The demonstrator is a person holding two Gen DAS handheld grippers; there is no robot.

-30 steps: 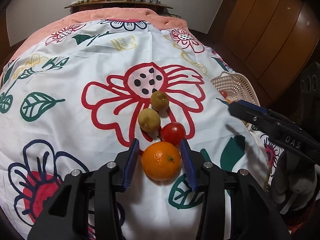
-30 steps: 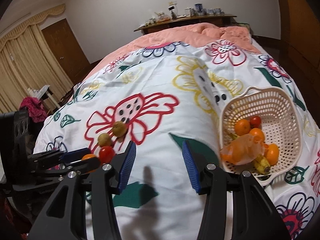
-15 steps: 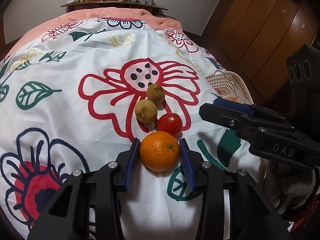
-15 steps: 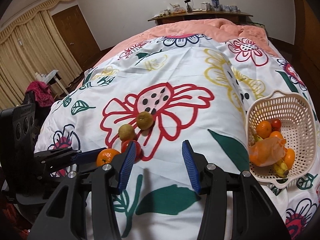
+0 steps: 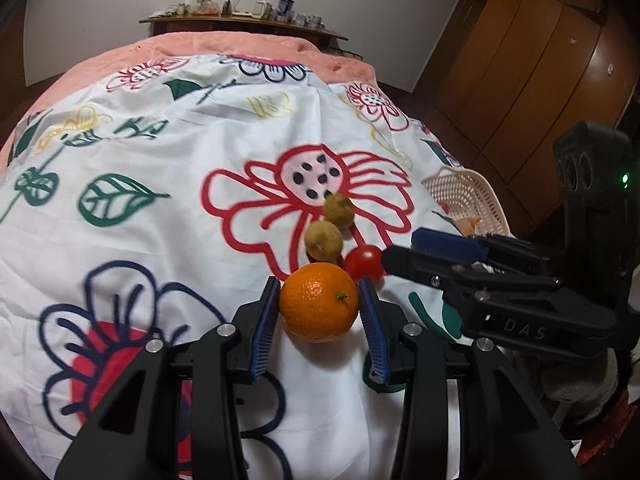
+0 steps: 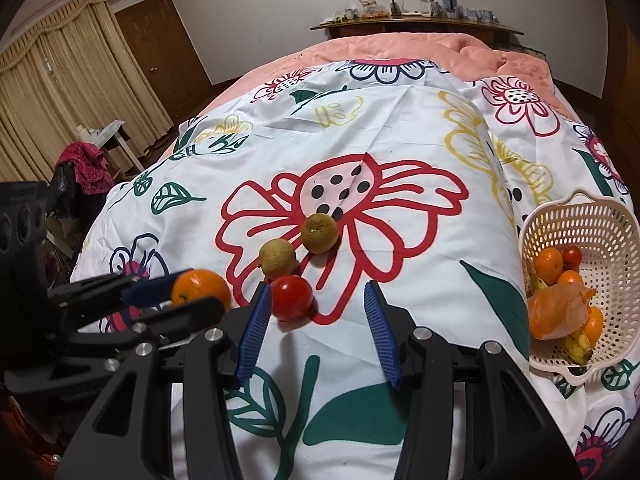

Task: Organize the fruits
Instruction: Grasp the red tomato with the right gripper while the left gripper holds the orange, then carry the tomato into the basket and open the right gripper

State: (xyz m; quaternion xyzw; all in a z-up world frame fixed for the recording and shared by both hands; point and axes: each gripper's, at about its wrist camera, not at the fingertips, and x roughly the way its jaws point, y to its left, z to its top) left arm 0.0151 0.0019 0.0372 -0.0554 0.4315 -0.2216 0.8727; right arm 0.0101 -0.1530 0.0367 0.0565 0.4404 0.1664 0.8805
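Fingers of left gripper (image 5: 319,307) clamp the orange (image 5: 319,302), stem dimple facing right, above the bedsheet (image 5: 160,248). Right gripper (image 6: 316,314) gapes, tomato (image 6: 292,297) just inside its left pad. Basket (image 6: 608,240) right holds oranges, tomato, bananas, orange bag.
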